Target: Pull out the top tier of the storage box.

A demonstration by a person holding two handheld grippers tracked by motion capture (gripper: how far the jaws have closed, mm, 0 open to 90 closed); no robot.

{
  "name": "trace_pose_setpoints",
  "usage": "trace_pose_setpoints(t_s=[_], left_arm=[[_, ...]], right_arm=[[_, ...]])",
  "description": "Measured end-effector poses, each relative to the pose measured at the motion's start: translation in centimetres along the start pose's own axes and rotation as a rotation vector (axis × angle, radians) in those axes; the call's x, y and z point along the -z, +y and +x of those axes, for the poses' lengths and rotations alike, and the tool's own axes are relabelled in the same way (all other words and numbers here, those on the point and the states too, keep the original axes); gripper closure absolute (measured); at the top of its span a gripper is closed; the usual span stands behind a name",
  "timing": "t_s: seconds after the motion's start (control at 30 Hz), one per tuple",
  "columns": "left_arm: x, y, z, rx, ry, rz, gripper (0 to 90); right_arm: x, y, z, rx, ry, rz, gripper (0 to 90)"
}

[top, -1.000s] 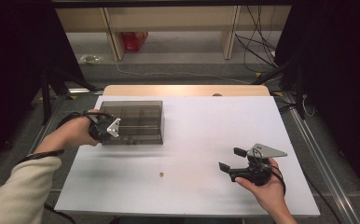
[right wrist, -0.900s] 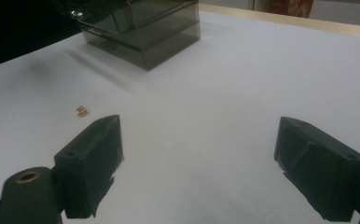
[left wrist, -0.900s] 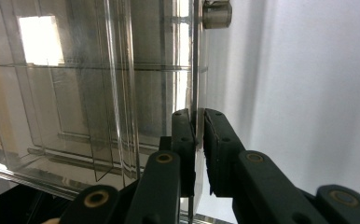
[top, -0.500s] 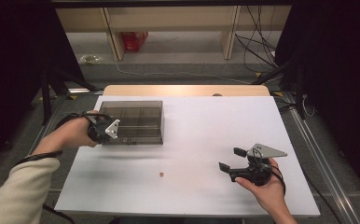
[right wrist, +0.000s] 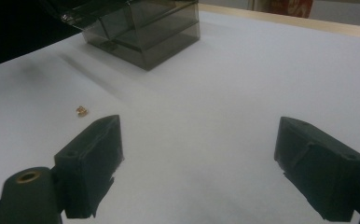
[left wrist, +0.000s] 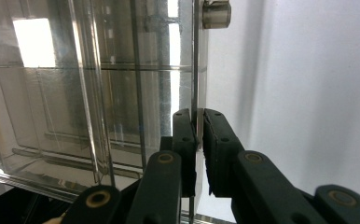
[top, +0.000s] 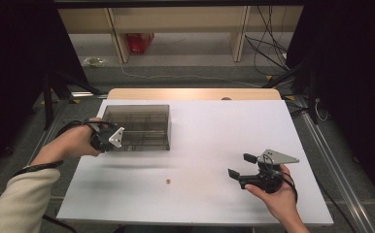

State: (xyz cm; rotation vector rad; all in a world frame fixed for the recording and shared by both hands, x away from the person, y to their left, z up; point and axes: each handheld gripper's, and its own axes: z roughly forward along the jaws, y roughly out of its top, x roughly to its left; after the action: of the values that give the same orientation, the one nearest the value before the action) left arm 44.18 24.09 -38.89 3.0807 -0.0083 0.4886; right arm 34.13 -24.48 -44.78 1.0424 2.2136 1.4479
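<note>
- Left gripper (top: 111, 138): clamped on a thin clear wall at the near left edge of the smoke-tinted plastic organiser box (top: 139, 126); in the left gripper view, black pads (left wrist: 186, 140) pinching that transparent panel (left wrist: 197, 84) edge-on, a small metal hinge pin or knob (left wrist: 216, 14) further up the same edge.
- Right gripper (top: 239, 166): jaws spread wide, nothing between them, hovering low over the white tabletop (top: 224, 136), well apart from the box; in the right gripper view, aimed across the table toward the box (right wrist: 141, 28).
- Step in hand, judged: steadying or opening the box by its lid edge with the left, right waiting to fetch.
- Small brass-coloured piece (top: 167, 182): lying loose on the table between the two grippers, nearer the front edge; seen also just beyond the right gripper's own left jaw (right wrist: 81, 110).
- Next move, judged: right gripper to lower over the tiny piece and close carefully around it, then carry it to a compartment; calls for fine aim, since small and likely to skid.
- Box: rigid, glossy, rectangular, inner dividers forming compartments; reflective, slippery-looking walls.
- Table: matte white, flat, wooden strip at the far edge.
</note>
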Motion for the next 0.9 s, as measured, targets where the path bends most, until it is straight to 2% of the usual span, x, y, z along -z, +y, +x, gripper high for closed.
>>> trace_pose_setpoints(t_s=[0.43,0.9], left_arm=[[0.2,0.0,-0.8,0.003,0.001,0.004,83.6],[0.5,0.0,-2.0,-0.011,-0.001,0.006,83.8]], right_arm=[[0.0,0.0,0.0,-0.001,0.000,0.000,16.0],[0.0,0.0,0.0,0.000,0.000,0.000,16.0]])
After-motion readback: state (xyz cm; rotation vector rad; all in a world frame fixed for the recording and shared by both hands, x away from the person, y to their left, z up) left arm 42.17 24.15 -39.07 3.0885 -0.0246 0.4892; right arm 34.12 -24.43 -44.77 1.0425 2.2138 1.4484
